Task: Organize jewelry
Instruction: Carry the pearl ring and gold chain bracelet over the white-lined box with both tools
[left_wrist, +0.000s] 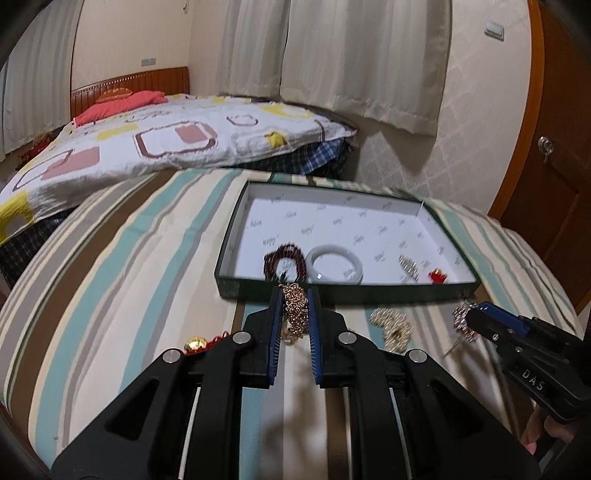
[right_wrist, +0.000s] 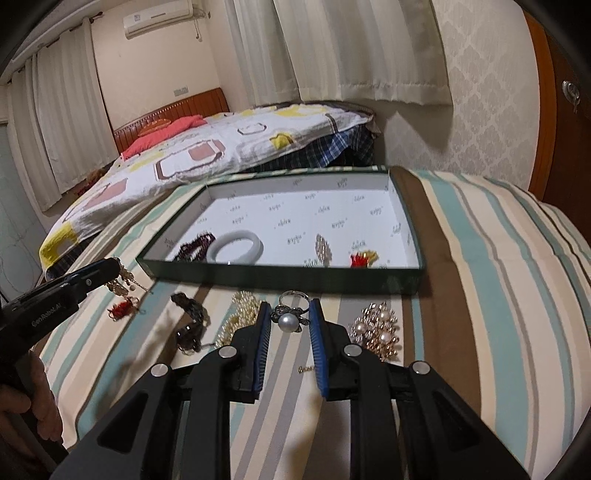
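My left gripper (left_wrist: 294, 295) is shut on a gold chain bracelet (left_wrist: 295, 314) that hangs between its blue pads, just in front of the dark green box (left_wrist: 343, 291). From the right wrist view the left gripper (right_wrist: 112, 266) shows at the left with the gold chain (right_wrist: 123, 286) dangling from it. My right gripper (right_wrist: 290, 306) is shut on a pearl ring (right_wrist: 289, 321) with dark petals, held a little above the striped cloth (right_wrist: 461, 295). The box holds a dark red bead bracelet (left_wrist: 282, 258), a white bangle (left_wrist: 336, 264), a silver brooch (left_wrist: 408, 267) and a red-and-gold piece (left_wrist: 437, 276).
On the cloth in front of the box lie a red tassel piece (right_wrist: 120, 308), a dark chain (right_wrist: 190, 325), a cream bead piece (right_wrist: 240, 314), a pearl cluster brooch (right_wrist: 376, 328) and a small gold pin (right_wrist: 306, 368). A bed (left_wrist: 166, 140) stands behind, a wooden door (left_wrist: 554, 147) at the right.
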